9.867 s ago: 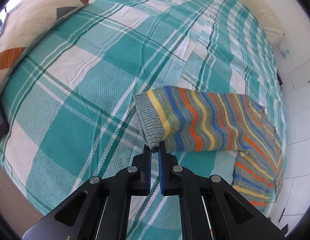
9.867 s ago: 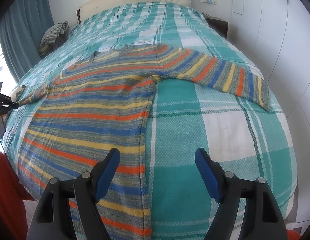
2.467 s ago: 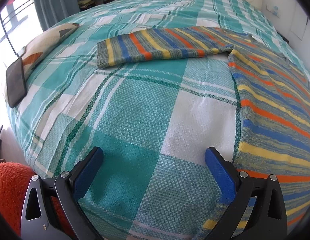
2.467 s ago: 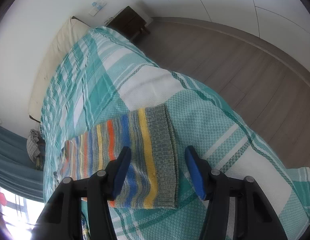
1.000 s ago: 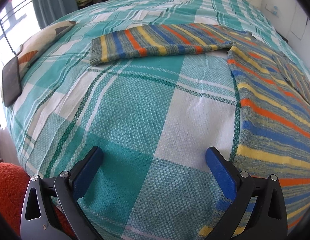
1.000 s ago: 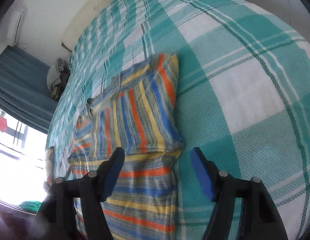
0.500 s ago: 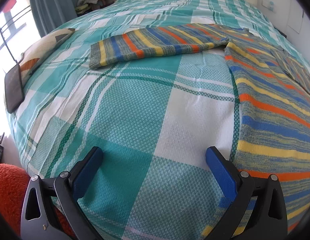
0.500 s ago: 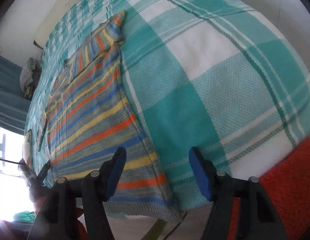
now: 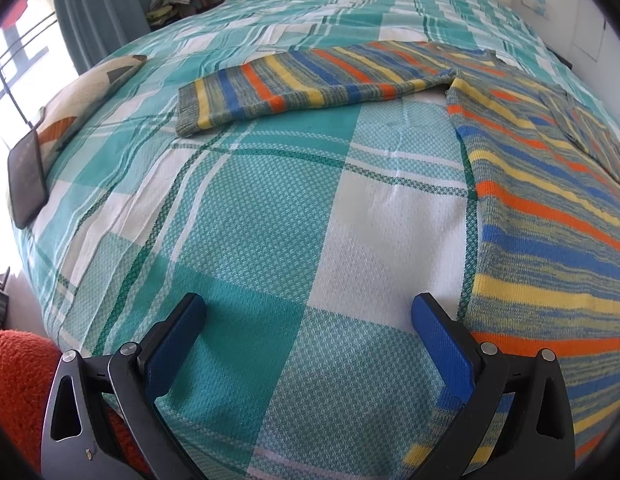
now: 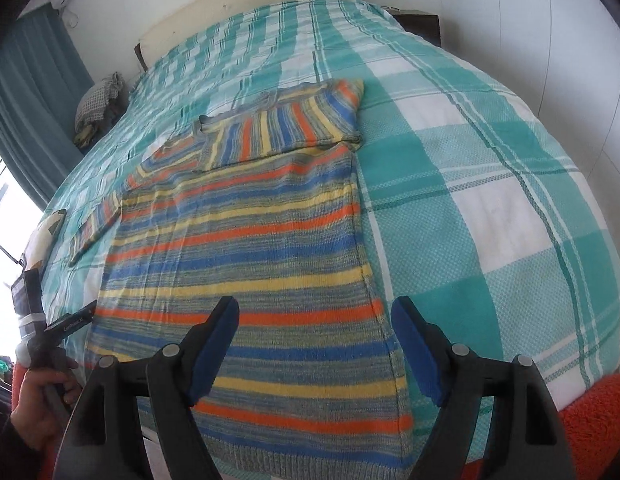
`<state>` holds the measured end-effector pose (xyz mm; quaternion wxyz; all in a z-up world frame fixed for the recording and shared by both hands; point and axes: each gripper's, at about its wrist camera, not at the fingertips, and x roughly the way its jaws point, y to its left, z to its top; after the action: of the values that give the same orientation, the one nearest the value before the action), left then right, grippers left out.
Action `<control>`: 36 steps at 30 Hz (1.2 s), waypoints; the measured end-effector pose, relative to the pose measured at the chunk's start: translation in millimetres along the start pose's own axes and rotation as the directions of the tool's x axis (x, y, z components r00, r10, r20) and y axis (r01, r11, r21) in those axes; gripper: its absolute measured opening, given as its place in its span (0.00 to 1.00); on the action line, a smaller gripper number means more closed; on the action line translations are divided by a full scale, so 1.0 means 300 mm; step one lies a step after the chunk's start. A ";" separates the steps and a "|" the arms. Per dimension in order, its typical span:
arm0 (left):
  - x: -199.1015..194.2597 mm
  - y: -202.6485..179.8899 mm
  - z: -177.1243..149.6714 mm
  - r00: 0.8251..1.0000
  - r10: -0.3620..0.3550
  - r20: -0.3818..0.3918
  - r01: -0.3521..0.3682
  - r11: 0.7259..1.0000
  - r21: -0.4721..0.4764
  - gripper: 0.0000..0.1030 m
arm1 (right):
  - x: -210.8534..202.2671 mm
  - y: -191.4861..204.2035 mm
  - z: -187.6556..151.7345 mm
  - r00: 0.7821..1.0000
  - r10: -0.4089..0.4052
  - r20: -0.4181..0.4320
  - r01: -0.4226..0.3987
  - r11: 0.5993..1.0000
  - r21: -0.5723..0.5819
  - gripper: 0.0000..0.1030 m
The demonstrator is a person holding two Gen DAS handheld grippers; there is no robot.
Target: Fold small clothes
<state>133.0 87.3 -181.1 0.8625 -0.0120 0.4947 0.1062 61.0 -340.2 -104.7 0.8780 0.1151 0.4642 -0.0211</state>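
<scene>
Striped knit sweater (image 10: 238, 264) lies flat on the plaid bedspread (image 10: 490, 184), hem twd the near bed edge, body smoothed out. Its right sleeve (image 10: 282, 128) is already folded in across the chest; the left sleeve (image 9: 310, 80) is spread straight out to the side, cuff well apart from the body, not yet folded. Right gripper (image 10: 312, 344) hovers above the hem area w/ the sweater's right side seam running up between its blue pads (image 10: 214, 344); jaws are opening, nothing pinched, pads not pressing cloth. Left gripper (image 9: 306, 344) sits over bare bedspread just beside the sweater's left edge, fingers wide, empty; a hand (image 10: 34, 404) grips its handle at the far left of the right wrist view. A phone (image 9: 26, 176) lies on a patterned cushion (image 9: 82, 92) near the left bed edge, clear of the work. Prob next step: fold the left sleeve in, or take the hem corners. Risks, imo: knit is loose and stretchy, so a pinch on one layer only would drag the top layer and leave the back behind, giving a skewed fold; grabbing too deep could catch the bedspread along w/ the hem and pull wrinkles under the sweater; lifting the hem unevenly btw the two sides could slide the folded right sleeve back out. Hem sits close to the bed edge, so a tug toward the person could pull it over.
</scene>
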 end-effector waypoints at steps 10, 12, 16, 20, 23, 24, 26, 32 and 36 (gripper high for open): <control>0.004 -0.003 0.003 1.000 0.002 -0.002 -0.002 1.000 0.000 1.00 | -0.004 -0.020 -0.009 0.990 -0.114 0.080 0.119 0.991 -0.059 0.76; 0.004 -0.003 0.003 1.000 0.004 -0.001 -0.004 1.000 0.000 1.00 | 0.000 -0.024 -0.010 0.990 -0.113 0.078 0.118 0.992 -0.055 0.76; 0.006 -0.001 0.003 1.000 0.004 0.000 -0.004 1.000 0.002 1.00 | 0.013 -0.022 -0.016 0.992 -0.112 0.063 0.115 0.992 -0.058 0.76; 0.005 -0.003 0.002 1.000 0.004 0.000 -0.004 1.000 0.001 1.00 | 0.014 -0.006 -0.020 0.991 -0.113 0.068 0.118 0.990 -0.080 0.76; 0.005 -0.003 0.002 1.000 0.004 0.000 -0.004 1.000 0.001 1.00 | 0.014 0.019 -0.021 0.982 -0.170 0.086 0.180 0.976 -0.124 0.76; 0.005 -0.003 0.002 1.000 0.003 0.000 -0.003 1.000 0.002 1.00 | 0.015 0.025 -0.020 0.974 -0.203 0.095 0.215 0.967 -0.135 0.76; 0.004 -0.005 0.001 1.000 0.002 0.002 -0.002 1.000 0.003 1.00 | 0.016 0.030 -0.015 0.955 -0.275 0.111 0.290 0.945 -0.151 0.76; 0.001 -0.007 -0.004 1.000 0.006 0.015 -0.006 1.000 0.003 1.00 | 0.005 -0.017 -0.006 0.901 -0.417 0.120 0.431 0.894 -0.126 0.79; -0.001 -0.006 -0.008 1.000 0.005 0.022 -0.005 1.000 0.003 1.00 | -0.004 -0.043 -0.002 0.882 -0.454 0.123 0.466 0.879 -0.099 0.79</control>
<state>131.0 85.0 -182.2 0.8677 -0.0084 0.4852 0.1079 58.0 -352.6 -106.2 0.8745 -0.0551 0.4359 -0.2055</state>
